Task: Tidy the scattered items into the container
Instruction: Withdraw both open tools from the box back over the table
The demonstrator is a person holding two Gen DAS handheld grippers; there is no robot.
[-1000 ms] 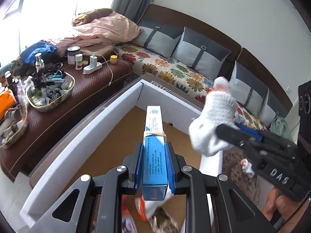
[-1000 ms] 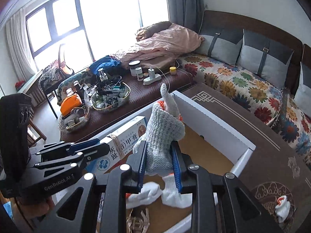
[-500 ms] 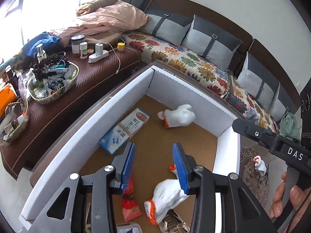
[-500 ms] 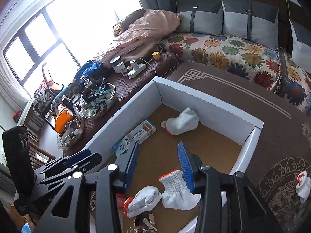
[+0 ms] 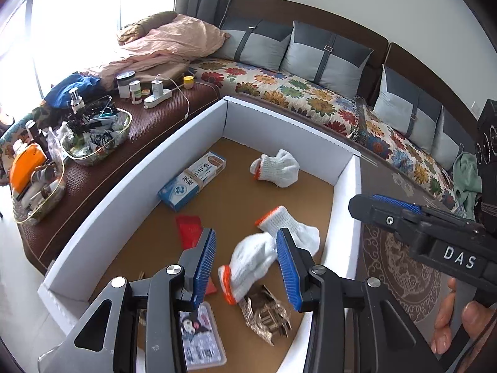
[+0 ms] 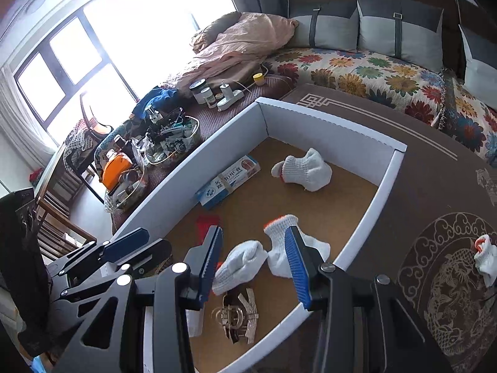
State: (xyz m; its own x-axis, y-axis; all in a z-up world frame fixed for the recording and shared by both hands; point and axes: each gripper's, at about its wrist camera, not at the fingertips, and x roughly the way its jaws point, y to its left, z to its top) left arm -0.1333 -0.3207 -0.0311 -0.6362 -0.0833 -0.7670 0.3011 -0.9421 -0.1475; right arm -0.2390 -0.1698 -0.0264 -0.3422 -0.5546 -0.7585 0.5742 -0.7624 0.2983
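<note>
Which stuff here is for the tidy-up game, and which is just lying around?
For the job:
white box
blue carton
gloves inside
glove still on the rug

Just lying about:
pink blanket
basket of bits
power strip
cushions

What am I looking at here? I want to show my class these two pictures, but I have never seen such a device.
A person holds a pair of hand-held tongs in each hand; a camera on each looks along its fingers. One picture is from the left tongs, the other from the right tongs. Both are open and hold nothing. Below sits a white box holding three white gloves, a blue carton and small items. One more glove lies outside on the brown mat.
</note>
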